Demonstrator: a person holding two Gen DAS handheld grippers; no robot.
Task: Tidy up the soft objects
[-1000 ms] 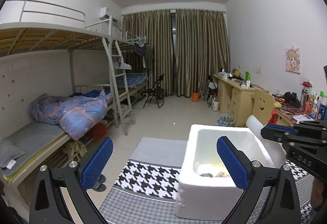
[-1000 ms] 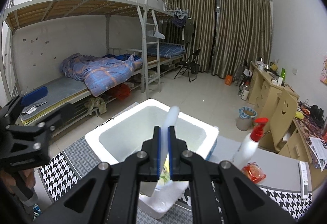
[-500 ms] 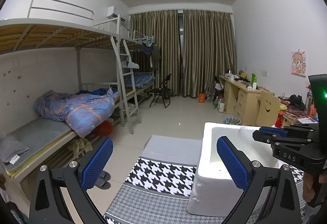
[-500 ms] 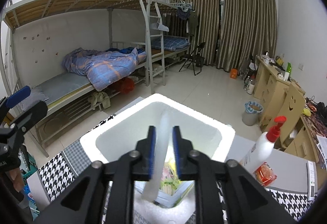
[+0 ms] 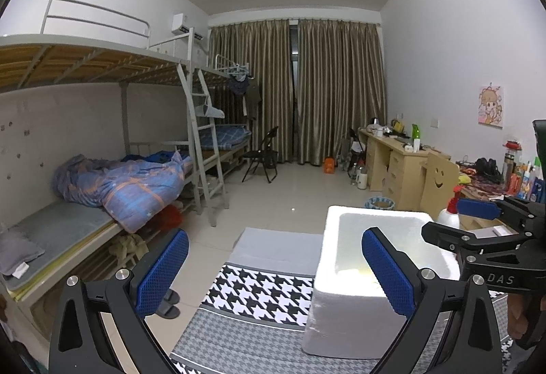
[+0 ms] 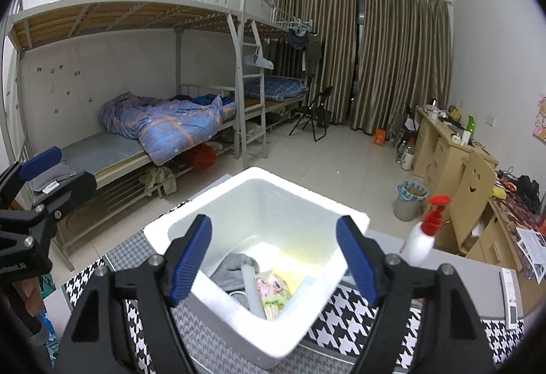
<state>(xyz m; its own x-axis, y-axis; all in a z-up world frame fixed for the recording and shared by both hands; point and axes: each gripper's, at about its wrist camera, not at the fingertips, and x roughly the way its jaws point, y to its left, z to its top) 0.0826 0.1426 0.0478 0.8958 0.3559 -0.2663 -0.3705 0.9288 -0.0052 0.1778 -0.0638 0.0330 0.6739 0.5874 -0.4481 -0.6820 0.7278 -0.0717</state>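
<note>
Since the frame a second before, the right gripper (image 6: pixel 273 254) had opened: then its jaws were pinched on a pale tube held upright over the box, and now they stood wide apart with nothing between them. That white tube (image 6: pixel 250 288) lay inside the white foam box (image 6: pixel 344 223), leaning against a grey cloth (image 6: pixel 235 266) and a printed snack packet (image 6: pixel 274 288), low in the centre of the right wrist frame. So this item appeared to have been delivered.

Several soft things were already gathered in the box. What seemed left stood outside it: a pump bottle with a red top (image 6: pixel 425 237) at the right of the frame, just beside the box's far corner, though whether it counted as a soft object I could not tell. A flat white pack (image 6: pixel 511 295) lay on the houndstooth cloth (image 6: pixel 341 316) at the lower right, well apart from the box.

Relative to the right jaws, the tube sat below and between them, slightly left of midway, clear of both pads.

In the left wrist view the left gripper (image 5: pixel 274 271) was also wide open and empty, at the bottom of the frame, with the foam box behind its right-hand finger (image 5: pixel 389 271).
</note>
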